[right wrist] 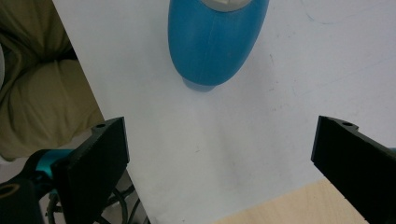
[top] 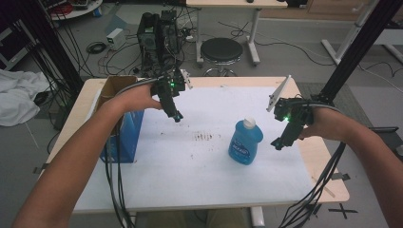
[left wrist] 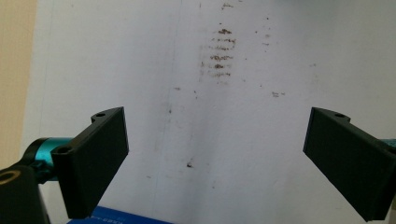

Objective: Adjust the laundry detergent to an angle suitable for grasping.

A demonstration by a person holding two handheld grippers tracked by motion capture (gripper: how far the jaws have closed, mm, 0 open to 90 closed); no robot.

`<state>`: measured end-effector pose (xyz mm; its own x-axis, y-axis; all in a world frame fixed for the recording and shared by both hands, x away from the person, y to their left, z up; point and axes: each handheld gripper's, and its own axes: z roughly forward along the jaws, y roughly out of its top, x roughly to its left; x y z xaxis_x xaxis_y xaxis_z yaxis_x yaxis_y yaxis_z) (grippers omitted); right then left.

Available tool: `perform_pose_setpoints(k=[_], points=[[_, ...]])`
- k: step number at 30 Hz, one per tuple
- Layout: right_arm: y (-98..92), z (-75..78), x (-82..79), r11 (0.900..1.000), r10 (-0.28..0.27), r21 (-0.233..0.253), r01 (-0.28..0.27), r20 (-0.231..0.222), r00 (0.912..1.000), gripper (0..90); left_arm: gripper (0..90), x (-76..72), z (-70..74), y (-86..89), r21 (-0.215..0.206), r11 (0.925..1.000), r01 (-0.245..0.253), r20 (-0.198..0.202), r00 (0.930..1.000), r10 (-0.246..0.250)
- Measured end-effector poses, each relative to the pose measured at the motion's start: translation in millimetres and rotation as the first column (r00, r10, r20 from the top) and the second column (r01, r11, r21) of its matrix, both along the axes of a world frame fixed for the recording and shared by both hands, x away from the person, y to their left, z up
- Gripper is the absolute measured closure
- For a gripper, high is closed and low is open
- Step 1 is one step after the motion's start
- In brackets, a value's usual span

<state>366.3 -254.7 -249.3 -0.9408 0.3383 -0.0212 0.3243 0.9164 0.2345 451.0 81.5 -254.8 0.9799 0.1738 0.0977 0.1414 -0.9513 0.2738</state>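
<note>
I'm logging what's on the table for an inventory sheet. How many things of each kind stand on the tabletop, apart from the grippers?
Blue bottle: 1
Open box: 1
Total: 2
</note>
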Motion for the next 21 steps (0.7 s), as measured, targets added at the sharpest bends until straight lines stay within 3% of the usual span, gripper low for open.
perform_pose_setpoints(k=[17, 21], points=[[0.3, 3.4, -6.2, 1.0, 0.008, 0.001, -0.008, 0.005, 1.0, 3.1, 6.7, -9.4, 5.1, -0.2, -0.011, 0.9999, -0.011, 0.014, 0.9998, 0.011], [-0.3, 3.3, -9.0, 1.0, 0.002, 0.003, -0.002, 0.012, 0.9999, 3.1, 6.7, -10.4, 6.3, 0.7, 0.005, 1.0, -0.003, 0.016, 0.9999, 0.003]])
